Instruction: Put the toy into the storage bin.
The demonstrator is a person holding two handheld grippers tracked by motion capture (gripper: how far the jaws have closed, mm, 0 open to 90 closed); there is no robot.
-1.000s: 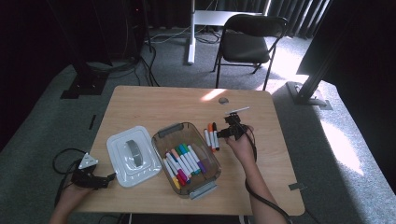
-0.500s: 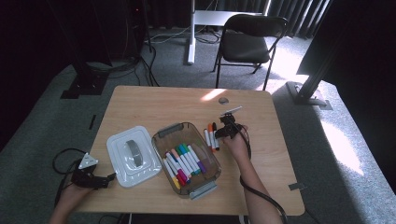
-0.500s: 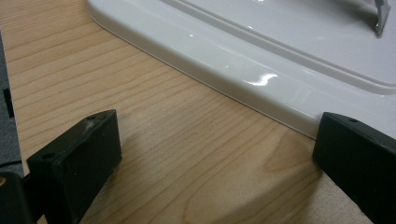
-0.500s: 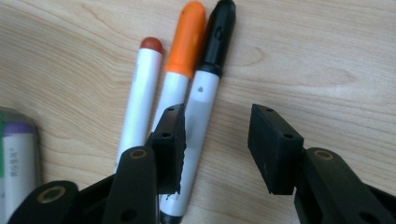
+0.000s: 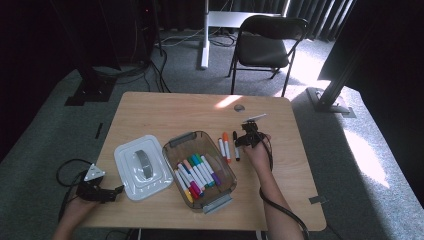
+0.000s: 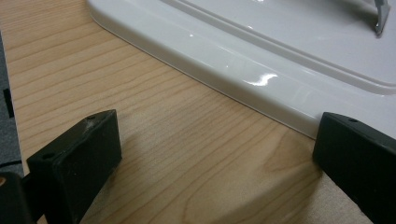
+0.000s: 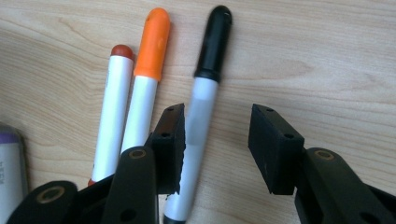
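Three loose markers lie side by side on the wooden table right of the bin: a black-capped one, an orange-capped one and a red-capped one. My right gripper is low over them, open, with the black marker's barrel between its jaws. The jaws have just been closing; the right one still stands clear of the barrel. My left gripper rests open at the table's front left, its jaws beside the rim of a white lid, nothing between them.
A clear plastic bin holding several coloured markers sits mid-table between the lid and the loose markers. A purple marker's end shows at the left in the right gripper view. A black chair stands beyond the far edge.
My right gripper has edged slightly left, closer over the loose markers. The left gripper, the lid and the bin have stayed put.
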